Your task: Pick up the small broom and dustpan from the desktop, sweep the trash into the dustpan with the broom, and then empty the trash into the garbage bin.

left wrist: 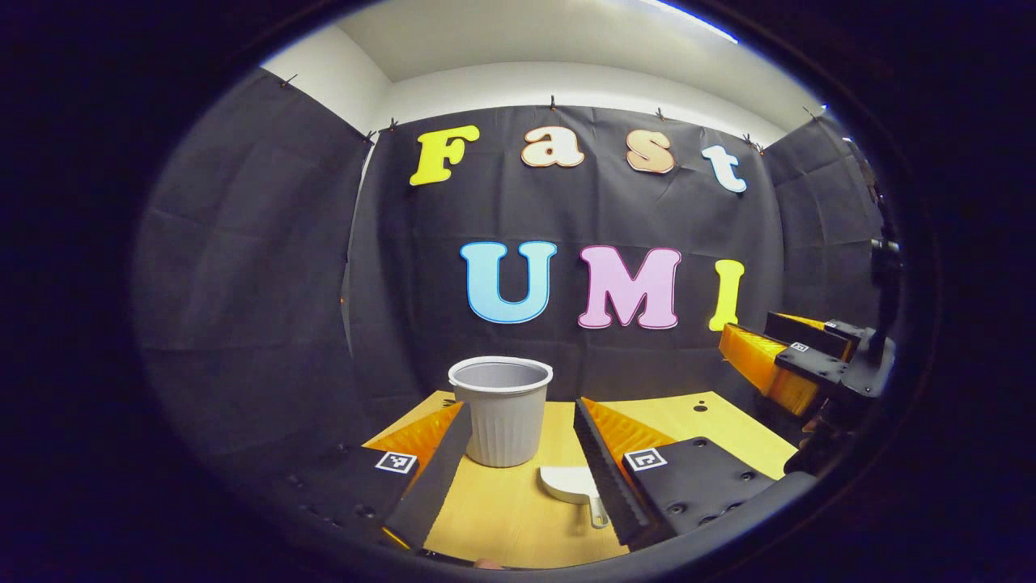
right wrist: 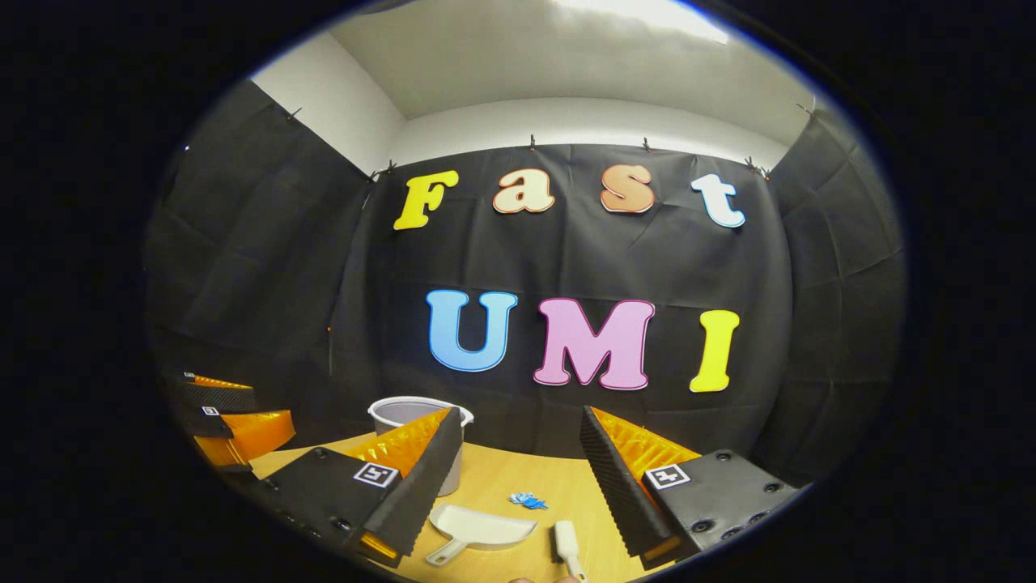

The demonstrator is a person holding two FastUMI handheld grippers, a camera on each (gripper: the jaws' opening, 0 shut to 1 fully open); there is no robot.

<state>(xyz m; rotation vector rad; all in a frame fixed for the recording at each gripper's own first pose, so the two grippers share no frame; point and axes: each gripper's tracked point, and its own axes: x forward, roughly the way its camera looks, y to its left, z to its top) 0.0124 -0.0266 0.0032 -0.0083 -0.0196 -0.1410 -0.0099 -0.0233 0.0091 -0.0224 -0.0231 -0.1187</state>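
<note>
Bin point(right wrist: 417, 441) serves as our landmark on the desk point(right wrist: 502, 486). In the right gripper view we hold the left gripper point(right wrist: 235, 421) left of the bin, and we cannot tell its gap there; the left gripper view shows it point(left wrist: 518, 461) wide, holding nothing. Dustpan point(right wrist: 481, 526) lies just right of the bin, nearer us. Trash point(right wrist: 528, 500) sits beyond it, broom point(right wrist: 566, 544) further right. Our right gripper point(right wrist: 514, 486) hovers wide, holding nothing.

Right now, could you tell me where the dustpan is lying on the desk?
In the right gripper view the dustpan lies flat on the desk, in front of the grey bin, with the blue trash just beyond it and the broom to its right.
</note>
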